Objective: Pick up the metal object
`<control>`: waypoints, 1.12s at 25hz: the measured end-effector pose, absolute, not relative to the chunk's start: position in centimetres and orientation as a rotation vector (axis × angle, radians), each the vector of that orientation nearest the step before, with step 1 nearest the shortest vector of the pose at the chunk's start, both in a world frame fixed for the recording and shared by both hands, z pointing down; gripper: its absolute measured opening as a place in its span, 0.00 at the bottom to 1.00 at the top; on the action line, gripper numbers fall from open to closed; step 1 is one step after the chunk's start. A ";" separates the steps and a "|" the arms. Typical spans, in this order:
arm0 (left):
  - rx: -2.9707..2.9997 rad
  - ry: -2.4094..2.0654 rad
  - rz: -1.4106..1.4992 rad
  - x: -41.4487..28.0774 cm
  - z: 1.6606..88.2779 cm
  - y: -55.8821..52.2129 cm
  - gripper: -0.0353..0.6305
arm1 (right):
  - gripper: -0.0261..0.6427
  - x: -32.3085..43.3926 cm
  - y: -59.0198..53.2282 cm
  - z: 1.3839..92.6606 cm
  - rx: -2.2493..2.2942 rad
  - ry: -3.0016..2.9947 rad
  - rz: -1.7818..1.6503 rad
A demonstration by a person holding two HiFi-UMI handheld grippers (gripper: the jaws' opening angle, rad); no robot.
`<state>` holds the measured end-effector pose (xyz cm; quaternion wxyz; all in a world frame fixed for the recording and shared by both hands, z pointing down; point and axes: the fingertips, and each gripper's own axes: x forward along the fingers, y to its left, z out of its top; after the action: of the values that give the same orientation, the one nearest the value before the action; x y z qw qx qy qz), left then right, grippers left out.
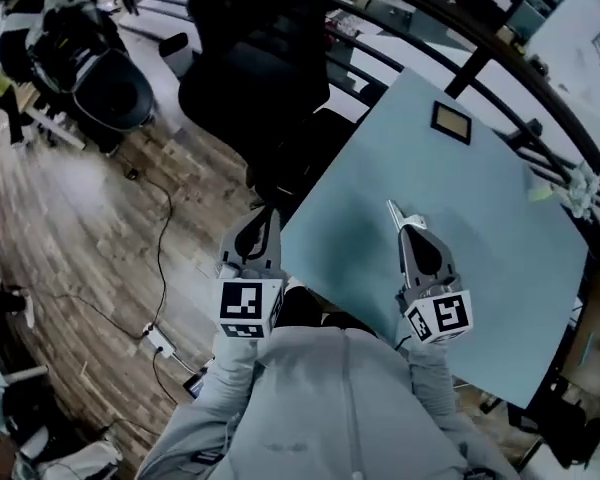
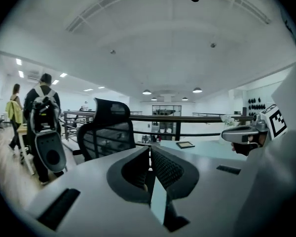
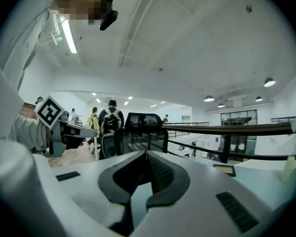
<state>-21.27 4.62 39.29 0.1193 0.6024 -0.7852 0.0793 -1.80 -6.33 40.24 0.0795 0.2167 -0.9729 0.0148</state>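
A small flat rectangular object point(image 1: 451, 121) with a dark middle and a pale rim lies on the far part of the light blue table point(image 1: 500, 268); it also shows small in the left gripper view point(image 2: 185, 144) and the right gripper view point(image 3: 224, 170). My right gripper point(image 1: 392, 208) is held above the table's near half, well short of that object, jaws shut point(image 3: 146, 154) with nothing between them. My left gripper point(image 1: 264, 216) is held off the table's left edge over the floor, jaws closed together point(image 2: 149, 149) and empty. Both point level, toward the railing.
A black mesh office chair point(image 1: 255, 68) stands just beyond the table's left corner. A dark railing point(image 1: 540, 98) runs behind the table. A pale crumpled thing point(image 1: 580, 188) sits at the table's far right edge. A power strip point(image 1: 160, 341) and cables lie on the wooden floor.
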 end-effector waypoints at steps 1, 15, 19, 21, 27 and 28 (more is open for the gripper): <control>1.814 -2.256 0.237 -21.3 39.2 3.0 0.10 | 0.07 -1.3 -7.2 40.2 0.713 -2.893 0.047; 2.337 -1.691 0.321 -14.2 41.3 -8.2 0.10 | 0.07 8.0 -9.2 40.7 1.410 -2.571 0.089; 2.377 -1.618 0.327 -12.4 41.8 -9.4 0.10 | 0.07 9.9 -8.9 41.2 1.483 -2.513 0.114; 2.394 -1.585 0.335 -11.4 41.9 -9.9 0.10 | 0.08 10.8 -8.8 41.4 1.512 -2.491 0.123; 2.436 -1.541 0.337 -8.4 42.1 -11.6 0.10 | 0.07 12.8 -9.3 42.0 1.532 -2.474 0.134; 2.441 -1.541 0.338 -7.9 42.0 -11.9 0.10 | 0.07 13.2 -9.5 42.1 1.530 -2.477 0.136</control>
<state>-7.91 -11.88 42.00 0.1174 0.8341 -0.5264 0.1156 13.21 -9.53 42.07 0.1131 0.5215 -0.8445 0.0462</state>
